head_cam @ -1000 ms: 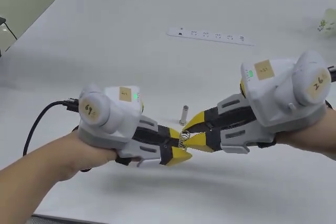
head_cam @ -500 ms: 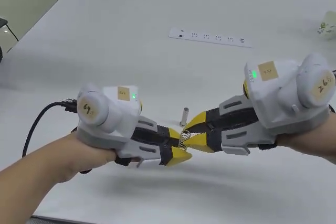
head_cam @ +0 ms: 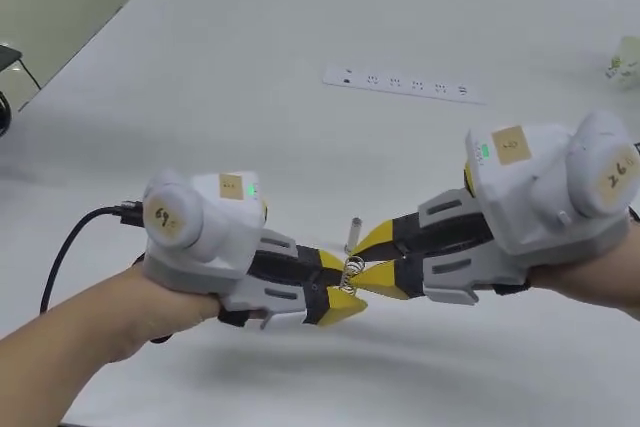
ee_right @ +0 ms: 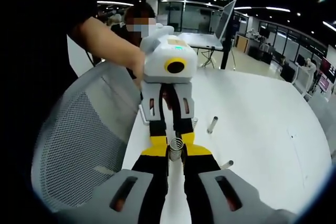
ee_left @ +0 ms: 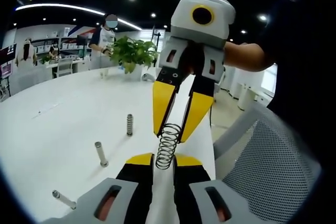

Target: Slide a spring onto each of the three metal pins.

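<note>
While the left gripper [head_cam: 343,279] is pinching one end of the small silver coil spring [head_cam: 351,269] between its yellow-tipped jaws, the right gripper [head_cam: 362,265] is clamping the other end, so the spring is hanging in the air between the two tips. Just beyond the spring, a bare silver metal pin [ee_left: 100,153] is standing upright on the white table [head_cam: 250,67]. Past it, a second pin [ee_left: 129,124] is wearing a coil. Well behind the spring, a white power strip [head_cam: 404,84] is lying flat.
</note>
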### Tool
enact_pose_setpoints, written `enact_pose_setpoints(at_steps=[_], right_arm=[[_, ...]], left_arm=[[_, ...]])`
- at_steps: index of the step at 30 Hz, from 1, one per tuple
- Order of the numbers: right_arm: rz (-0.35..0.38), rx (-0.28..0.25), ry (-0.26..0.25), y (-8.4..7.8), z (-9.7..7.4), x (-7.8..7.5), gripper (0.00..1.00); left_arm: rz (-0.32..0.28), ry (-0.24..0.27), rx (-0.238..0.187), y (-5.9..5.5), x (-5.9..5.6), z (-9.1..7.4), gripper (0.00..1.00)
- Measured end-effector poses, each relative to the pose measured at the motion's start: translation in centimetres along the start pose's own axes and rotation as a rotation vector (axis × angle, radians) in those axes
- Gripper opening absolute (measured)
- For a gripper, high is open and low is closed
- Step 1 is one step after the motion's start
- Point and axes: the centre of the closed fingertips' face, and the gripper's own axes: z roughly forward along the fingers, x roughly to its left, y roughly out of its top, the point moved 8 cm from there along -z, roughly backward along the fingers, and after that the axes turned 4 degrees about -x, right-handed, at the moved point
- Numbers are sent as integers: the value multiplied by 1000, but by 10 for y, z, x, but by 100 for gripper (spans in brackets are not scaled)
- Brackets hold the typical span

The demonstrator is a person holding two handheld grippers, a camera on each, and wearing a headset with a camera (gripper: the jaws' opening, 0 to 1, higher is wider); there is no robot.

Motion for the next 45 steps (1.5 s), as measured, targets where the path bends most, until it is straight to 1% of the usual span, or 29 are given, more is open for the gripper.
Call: enact_pose_setpoints(at_steps=[4,9,12,16,17,27,29,32,34,35,36,37,38,40,42,45], right_arm=[[-1,0,-3,0,0,0,7],[-8,-2,-6,1,0,0,7],[-10,-2,-13,2,0,0,7],[-13,-1,-25,2,0,-1,7],[-11,-3,-25,2,-1,-1,7],[-11,-6,-55,1,0,-4,7],[-13,-4,-61,0,0,-4,7],[-10,-6,-72,-1,-1,-5,7],[-15,-1,-81,-3,-2,-5,7],[-13,0,-82,-3,-2,-5,7],[-10,-1,-82,-4,-2,-5,7],[-10,0,-85,-5,-2,-6,7],[-10,4,-85,-5,-2,-5,7],[-13,5,-90,-6,-2,-6,7],[-6,3,-90,-7,-2,-6,7],[-8,0,-103,-7,-3,-7,7]], left_arm=[[-7,17,6,-2,0,-2,12],[-23,31,7,-4,2,-7,14],[-26,39,13,-5,2,-10,17],[-25,58,13,-6,3,-17,21],[-25,70,11,-6,4,-20,22],[-53,123,1,-10,10,-37,32],[-53,142,1,-12,11,-40,34],[-63,162,18,-16,12,-48,39],[-74,187,13,-18,15,-55,45],[-89,199,12,-19,16,-58,52],[-84,197,12,-19,15,-60,58],[-83,200,14,-20,15,-62,63],[-80,205,27,-21,15,-64,66],[-77,219,35,-22,16,-69,66],[-92,232,28,-24,17,-73,68],[-102,258,27,-26,21,-78,72]])
